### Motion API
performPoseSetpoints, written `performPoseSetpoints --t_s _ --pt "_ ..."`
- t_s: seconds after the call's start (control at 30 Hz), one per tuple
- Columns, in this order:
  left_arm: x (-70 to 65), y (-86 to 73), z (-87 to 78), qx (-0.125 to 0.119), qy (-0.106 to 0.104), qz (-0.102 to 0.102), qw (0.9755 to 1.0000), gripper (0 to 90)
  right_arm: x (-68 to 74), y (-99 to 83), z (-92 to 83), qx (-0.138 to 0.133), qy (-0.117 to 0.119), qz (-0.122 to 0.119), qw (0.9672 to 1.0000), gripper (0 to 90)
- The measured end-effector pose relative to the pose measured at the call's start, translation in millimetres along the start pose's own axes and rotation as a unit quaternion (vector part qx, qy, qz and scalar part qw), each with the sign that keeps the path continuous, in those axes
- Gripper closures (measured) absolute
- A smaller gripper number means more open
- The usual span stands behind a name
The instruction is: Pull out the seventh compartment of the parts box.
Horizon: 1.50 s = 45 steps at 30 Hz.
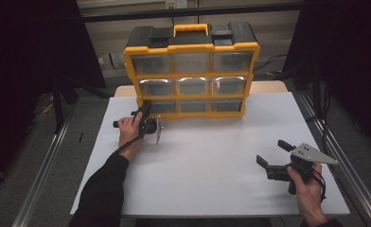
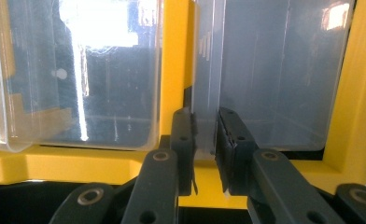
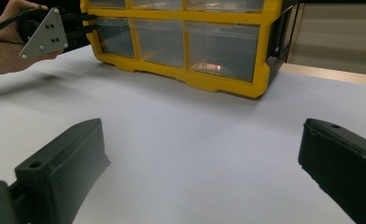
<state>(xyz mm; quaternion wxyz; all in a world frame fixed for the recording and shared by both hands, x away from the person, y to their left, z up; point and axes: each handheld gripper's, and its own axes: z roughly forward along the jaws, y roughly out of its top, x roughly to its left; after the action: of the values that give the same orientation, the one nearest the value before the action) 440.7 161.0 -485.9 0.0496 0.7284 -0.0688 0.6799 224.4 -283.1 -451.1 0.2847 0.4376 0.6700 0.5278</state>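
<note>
A yellow and black drawer organizer [image 1: 191, 71] with clear drawers stands upright at the back of the white table [image 1: 212, 151]. My left gripper [image 1: 143, 109] is at its bottom-left drawer [image 1: 151, 106]. In the left gripper view the left gripper [image 2: 205, 135] is shut on the thin clear lip [image 2: 204, 93] of that drawer [image 2: 265, 84], pads pressing both sides. My right gripper [image 1: 272, 152] rests low at the table's front right, open and empty. In the right gripper view the right gripper [image 3: 202, 149] has only bare table between its jaws, facing the organizer [image 3: 190, 74] and the left gripper [image 3: 90, 23].
The organizer has a yellow carry handle [image 1: 191, 29] on top. Metal rails [image 1: 41, 170] run along both sides of the table, with dark curtains beyond. White tabletop lies between the two hands.
</note>
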Motion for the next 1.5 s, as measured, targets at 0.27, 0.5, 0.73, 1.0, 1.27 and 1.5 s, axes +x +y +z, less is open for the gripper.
performPoseSetpoints --t_s 0.27,0.5,0.73,1.0,1.27,1.5 --pt "0.9 -1.1 0.5 -0.009 -0.006 -0.008 0.9999 79.1 -0.4 -0.3 -1.0 -0.001 -0.001 -0.001 1.0 0.4" --pt "-0.5 -0.8 -0.6 -0.007 0.002 -0.015 0.9999 79.1 -0.2 -0.2 -0.9 -0.001 0.0 -0.001 1.0 0.4" --pt "0.5 -0.7 -2.9 -0.011 0.006 -0.009 0.9999 79.2 -0.5 -0.2 -0.9 -0.003 -0.001 0.0 1.0 0.4" --pt "0.7 -0.5 -5.7 -0.01 0.019 -0.008 0.9997 79.1 -0.4 -0.1 -0.9 -0.003 0.001 0.0 1.0 0.4" --pt "2.2 -1.2 -7.8 -0.018 0.009 -0.004 0.9998 78.9 -0.3 -0.3 -1.9 -0.003 0.001 0.001 1.0 0.4" --pt "1.2 -1.9 -11.6 -0.017 0.016 -0.006 0.9997 78.9 0.2 -0.1 -2.1 -0.003 0.001 0.001 1.0 0.4"
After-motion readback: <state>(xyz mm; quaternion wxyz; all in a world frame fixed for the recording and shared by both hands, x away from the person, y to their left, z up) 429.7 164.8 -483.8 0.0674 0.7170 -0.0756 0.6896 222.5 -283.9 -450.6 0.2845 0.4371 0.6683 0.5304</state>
